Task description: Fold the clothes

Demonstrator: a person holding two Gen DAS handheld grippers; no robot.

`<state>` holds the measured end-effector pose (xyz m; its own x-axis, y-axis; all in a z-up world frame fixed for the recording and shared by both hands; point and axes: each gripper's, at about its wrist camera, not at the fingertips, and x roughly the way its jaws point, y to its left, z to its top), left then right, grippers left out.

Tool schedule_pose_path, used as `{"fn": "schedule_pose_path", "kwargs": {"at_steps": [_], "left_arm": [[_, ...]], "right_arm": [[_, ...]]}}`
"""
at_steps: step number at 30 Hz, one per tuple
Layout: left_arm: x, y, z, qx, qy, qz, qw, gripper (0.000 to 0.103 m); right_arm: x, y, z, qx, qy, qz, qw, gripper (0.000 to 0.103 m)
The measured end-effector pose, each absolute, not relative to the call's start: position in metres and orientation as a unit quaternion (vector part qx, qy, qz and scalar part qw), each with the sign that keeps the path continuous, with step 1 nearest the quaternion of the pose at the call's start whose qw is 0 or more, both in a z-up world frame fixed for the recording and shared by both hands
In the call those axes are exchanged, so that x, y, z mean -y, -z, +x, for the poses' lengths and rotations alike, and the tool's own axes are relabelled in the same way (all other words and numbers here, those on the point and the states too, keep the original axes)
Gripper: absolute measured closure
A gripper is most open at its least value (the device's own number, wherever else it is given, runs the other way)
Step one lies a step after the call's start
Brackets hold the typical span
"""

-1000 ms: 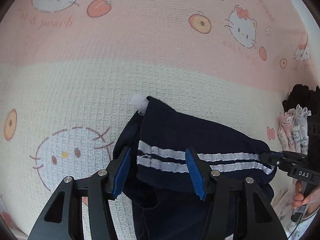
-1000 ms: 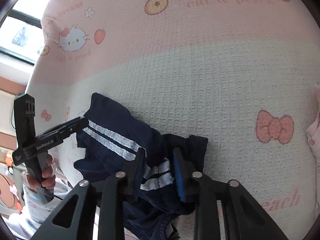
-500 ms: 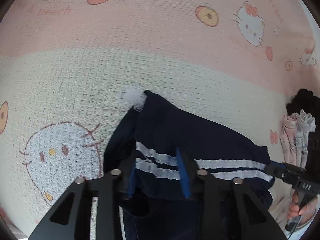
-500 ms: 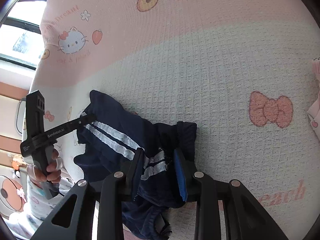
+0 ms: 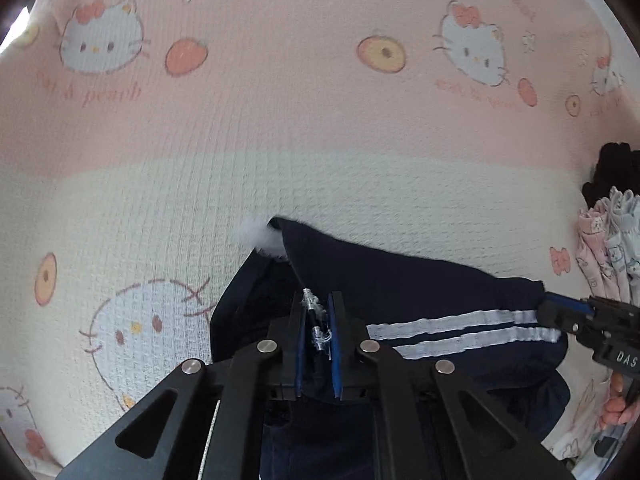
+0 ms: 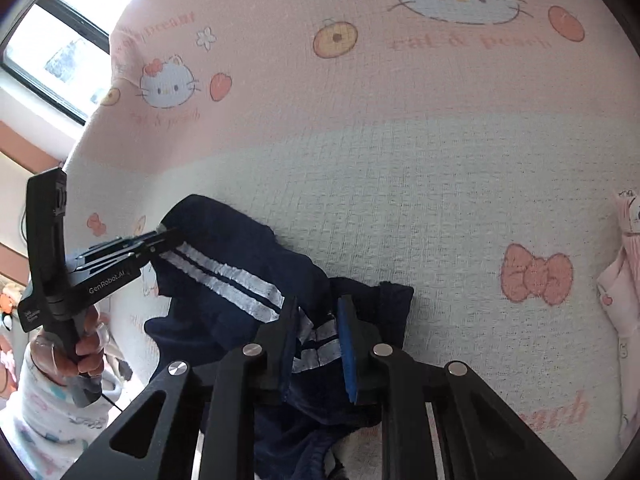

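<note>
A navy garment (image 5: 400,288) with two white stripes hangs stretched between both grippers above the bed. In the left wrist view my left gripper (image 5: 316,312) is shut on the garment's left end, where the stripes start. A white tuft (image 5: 256,234) sticks out at the top corner. My right gripper (image 5: 548,314) pinches the far right end. In the right wrist view the garment (image 6: 240,256) runs from my right gripper (image 6: 318,320), shut on bunched striped cloth, up to my left gripper (image 6: 164,240). The garment's lower part sags out of sight under the fingers.
A pink and cream cat-print blanket (image 5: 280,120) covers the bed under the garment. Pastel printed clothes (image 5: 608,248) and a black item (image 5: 616,168) lie at the right edge. A pink piece (image 6: 628,272) lies right of my right gripper. A window (image 6: 60,52) is at upper left.
My left gripper went from open around the striped edge to shut on it. The garment now hangs tauter between the two grippers. The right gripper's fingers stand slightly closer together.
</note>
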<state>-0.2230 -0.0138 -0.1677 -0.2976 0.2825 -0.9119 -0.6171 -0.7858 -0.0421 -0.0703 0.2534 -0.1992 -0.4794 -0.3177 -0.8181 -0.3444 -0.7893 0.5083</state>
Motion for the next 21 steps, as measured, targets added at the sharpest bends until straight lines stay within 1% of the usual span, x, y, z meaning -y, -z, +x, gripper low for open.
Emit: {"fn": "schedule_pose_path", "kwargs": {"at_steps": [4, 6, 7, 8, 9, 11, 18, 21], "left_arm": [[-0.010, 0.165, -0.218, -0.191, -0.785, -0.509, 0.297, 0.095], [-0.013, 0.176, -0.227, -0.192, -0.784, -0.511, 0.297, 0.095], [-0.014, 0.179, -0.234, -0.186, -0.781, -0.517, 0.297, 0.095], [-0.018, 0.185, -0.237, -0.176, -0.780, -0.523, 0.296, 0.095], [-0.019, 0.189, -0.238, -0.169, -0.779, -0.528, 0.295, 0.095], [-0.012, 0.190, -0.236, -0.159, -0.777, -0.535, 0.290, 0.095], [-0.011, 0.195, -0.240, -0.147, -0.768, -0.552, 0.289, 0.095], [-0.010, 0.198, -0.243, -0.150, -0.764, -0.555, 0.291, 0.095]], "right_arm": [[-0.263, 0.197, -0.068, -0.363, -0.779, -0.511, -0.002, 0.083], [-0.276, 0.204, -0.059, -0.422, -0.760, -0.494, -0.006, 0.078], [-0.280, 0.208, -0.056, -0.448, -0.748, -0.490, -0.012, 0.076], [-0.285, 0.213, -0.053, -0.473, -0.735, -0.486, -0.017, 0.073], [-0.284, 0.215, -0.053, -0.474, -0.732, -0.488, -0.019, 0.070], [-0.283, 0.218, -0.055, -0.474, -0.728, -0.494, -0.022, 0.070], [-0.274, 0.232, -0.061, -0.475, -0.712, -0.516, -0.037, 0.069], [-0.262, 0.235, -0.069, -0.450, -0.716, -0.532, -0.039, 0.069]]}}
